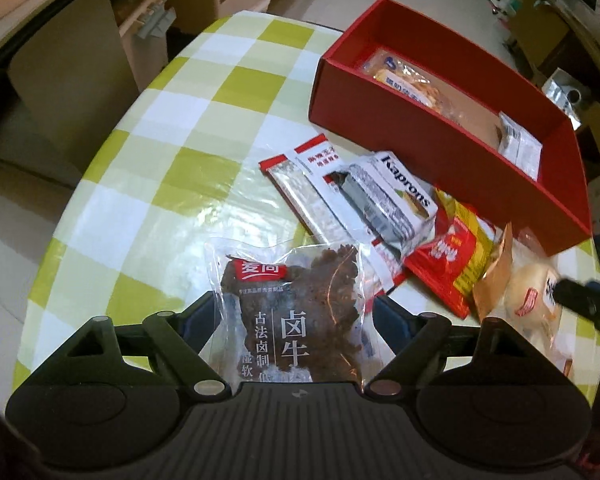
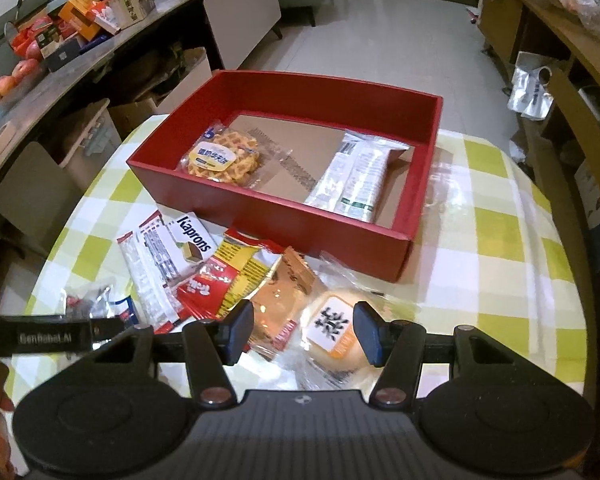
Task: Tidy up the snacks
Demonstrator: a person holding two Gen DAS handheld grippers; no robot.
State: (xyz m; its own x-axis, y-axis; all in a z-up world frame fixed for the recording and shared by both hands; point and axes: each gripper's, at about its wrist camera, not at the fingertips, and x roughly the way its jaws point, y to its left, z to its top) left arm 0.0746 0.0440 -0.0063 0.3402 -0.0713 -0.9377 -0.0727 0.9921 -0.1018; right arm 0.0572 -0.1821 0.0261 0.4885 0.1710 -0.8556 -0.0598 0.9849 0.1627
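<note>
A red box stands on the checkered table and holds a waffle pack and a white wrapped bar. In front of it lies a pile of snacks: a white Kaprons pack, a red-yellow pack, an orange-brown pack and a pale bun pack. My left gripper is shut on a clear pack of dark braised beef. My right gripper is open, its fingers on either side of the bun pack.
The table has a green and white checkered cloth and a rounded edge at left. A chair stands beyond that edge. Cluttered counters and cardboard boxes surround the table. The left gripper shows at the left edge of the right wrist view.
</note>
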